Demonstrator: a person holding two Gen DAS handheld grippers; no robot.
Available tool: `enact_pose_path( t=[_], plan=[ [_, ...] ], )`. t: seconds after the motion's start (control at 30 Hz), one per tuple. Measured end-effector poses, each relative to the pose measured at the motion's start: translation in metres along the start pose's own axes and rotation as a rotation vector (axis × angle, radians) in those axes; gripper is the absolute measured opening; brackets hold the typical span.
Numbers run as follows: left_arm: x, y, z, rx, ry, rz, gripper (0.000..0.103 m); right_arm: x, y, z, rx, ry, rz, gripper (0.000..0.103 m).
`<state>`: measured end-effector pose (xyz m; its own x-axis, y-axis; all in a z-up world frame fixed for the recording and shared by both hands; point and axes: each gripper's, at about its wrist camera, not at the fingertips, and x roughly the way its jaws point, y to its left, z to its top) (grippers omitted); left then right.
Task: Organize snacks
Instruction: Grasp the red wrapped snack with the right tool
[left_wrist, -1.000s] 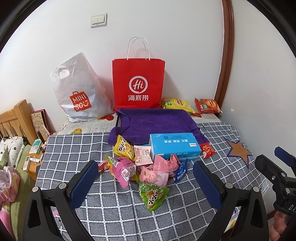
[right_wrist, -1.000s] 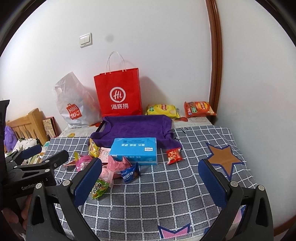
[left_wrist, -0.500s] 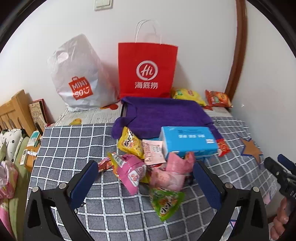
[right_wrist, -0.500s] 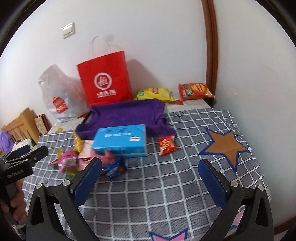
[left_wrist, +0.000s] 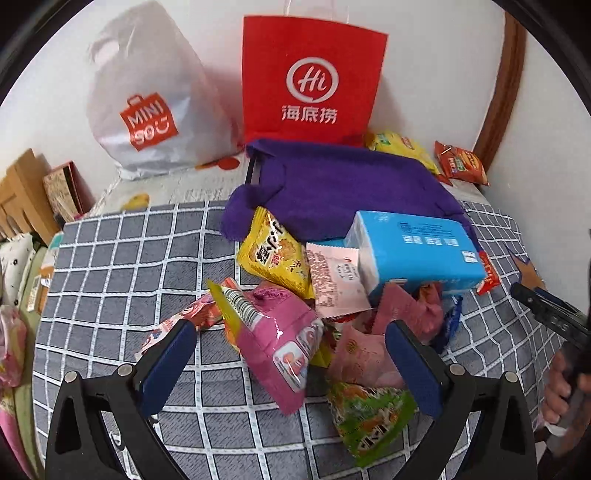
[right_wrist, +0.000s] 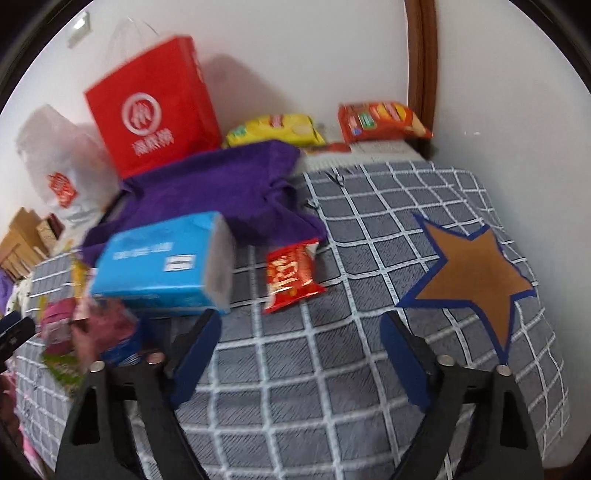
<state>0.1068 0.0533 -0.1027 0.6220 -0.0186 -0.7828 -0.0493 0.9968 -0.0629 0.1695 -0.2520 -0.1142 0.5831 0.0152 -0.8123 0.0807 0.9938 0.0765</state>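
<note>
My L gripper (left_wrist: 290, 363) wide over pink pack (left_wrist: 275, 338), nothing held; R gripper (right_wrist: 301, 345) closing, empty, near red pack (right_wrist: 290, 275).

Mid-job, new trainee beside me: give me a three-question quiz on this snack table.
1. True or false: the right tool holds the small red packet.
2. What does the blue box rest on at its far edge? A) the purple cloth B) the red paper bag C) the star patch
3. Which packet lies between the left tool fingers, nearest the camera?

Key: 1 false, nothing sits between its closing jaws. 2 A. 3 the pink packet.
</note>
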Motion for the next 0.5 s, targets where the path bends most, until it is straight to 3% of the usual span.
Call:
enact_pose_path(
  t=[0.5],
  plan=[
    [0.037,0.005,0.021,-0.007,0.084,-0.023,0.102,0.068,0.011,0.024,-0.064,0.077,-0.016,0.067]
  ],
)
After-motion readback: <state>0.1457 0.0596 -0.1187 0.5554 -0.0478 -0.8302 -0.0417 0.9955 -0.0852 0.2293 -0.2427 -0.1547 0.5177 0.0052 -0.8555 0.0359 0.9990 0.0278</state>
